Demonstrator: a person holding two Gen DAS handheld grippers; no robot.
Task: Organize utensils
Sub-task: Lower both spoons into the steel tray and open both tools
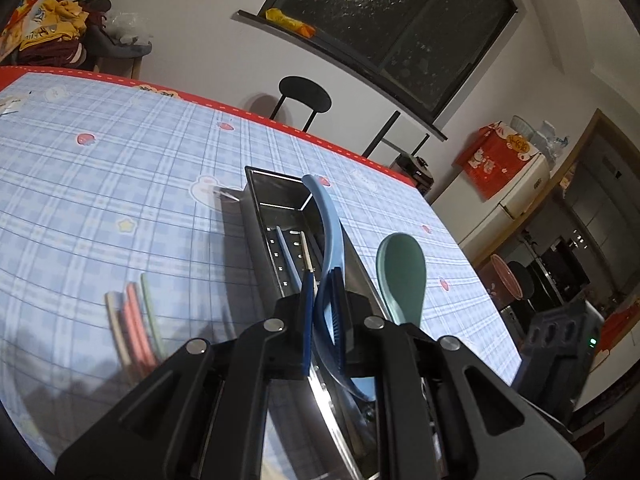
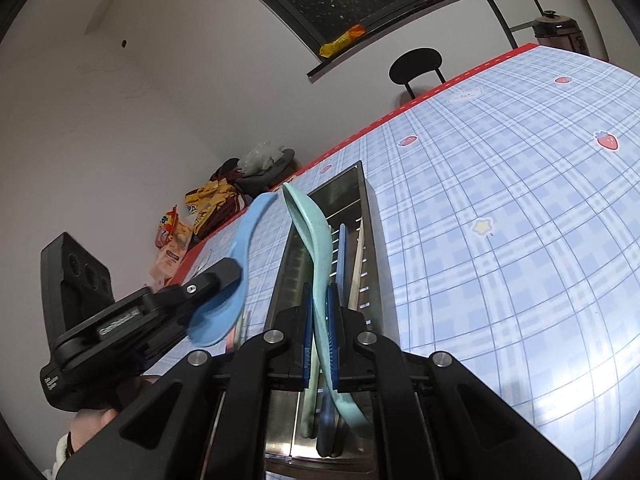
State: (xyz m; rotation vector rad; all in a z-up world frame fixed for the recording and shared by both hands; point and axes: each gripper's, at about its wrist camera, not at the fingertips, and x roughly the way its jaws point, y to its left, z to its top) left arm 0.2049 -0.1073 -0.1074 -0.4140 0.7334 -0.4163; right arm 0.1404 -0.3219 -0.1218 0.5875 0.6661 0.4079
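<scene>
Left claw [image 1: 320, 300] clamps blue spoon [image 1: 330, 232]; right claw [image 2: 320, 312] clamps green spoon [image 2: 316, 248]. Both spoons hang over steel tray [image 1: 276, 200] on table [image 1: 120, 160]; chopsticks [image 1: 292, 256] already inside. Step: delivery. Next, likely: lower each spoon into tray, then release. Pastel utensils [image 1: 136, 316] left on table.

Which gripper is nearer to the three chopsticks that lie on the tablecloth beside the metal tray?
Left. The left gripper, holding the blue spoon, is over the metal tray, next to the chopsticks. The right gripper, holding the green spoon, is on the tray's far side from them.
</scene>
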